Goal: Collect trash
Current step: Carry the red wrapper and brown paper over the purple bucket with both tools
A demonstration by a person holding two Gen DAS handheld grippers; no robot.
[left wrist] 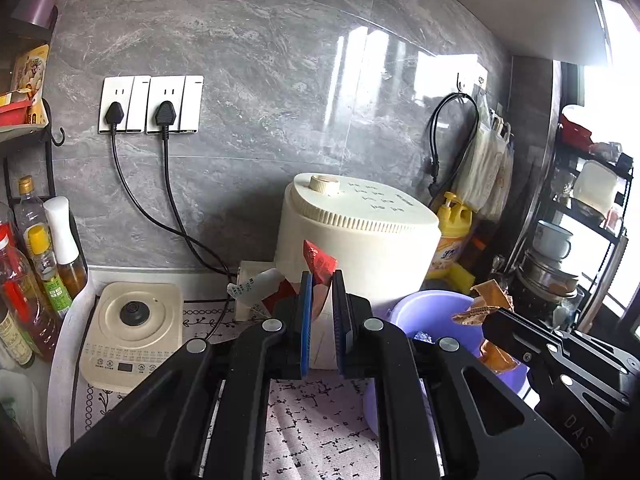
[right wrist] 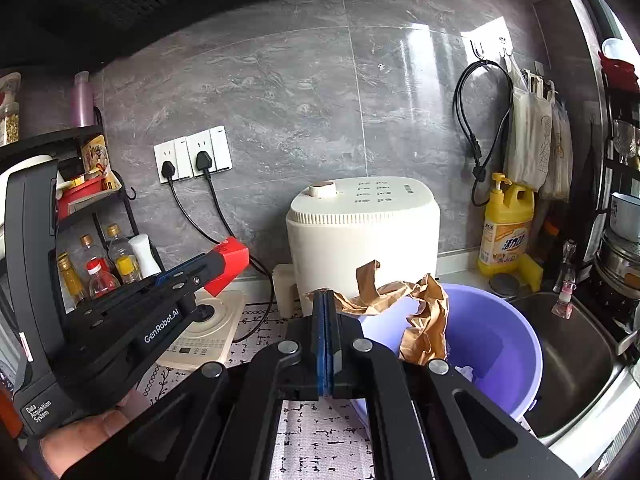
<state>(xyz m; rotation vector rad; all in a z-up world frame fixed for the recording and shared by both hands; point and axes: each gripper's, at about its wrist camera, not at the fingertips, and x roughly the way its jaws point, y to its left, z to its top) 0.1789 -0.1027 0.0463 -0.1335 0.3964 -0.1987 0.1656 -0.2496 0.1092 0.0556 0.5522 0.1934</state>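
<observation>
My left gripper (left wrist: 321,280) is shut on a crumpled red wrapper (left wrist: 318,266), held up in front of a cream appliance (left wrist: 360,236). The same left gripper (right wrist: 218,266) shows from the side in the right wrist view, with the red wrapper (right wrist: 230,262) sticking out past its tips. My right gripper (right wrist: 325,294) is shut on a crumpled brown paper (right wrist: 424,320) that hangs over a purple plastic basin (right wrist: 516,360). In the left wrist view the right gripper (left wrist: 490,318) holds the brown paper (left wrist: 486,300) above the basin (left wrist: 420,312).
A cream induction cooker (left wrist: 132,332) sits on a patterned mat (left wrist: 316,424) at the left. Oil and sauce bottles (left wrist: 44,256) fill a rack on the far left. A yellow detergent bottle (right wrist: 506,232) and a steel sink (right wrist: 576,360) lie to the right. Two plugged cords (left wrist: 172,184) hang from wall sockets.
</observation>
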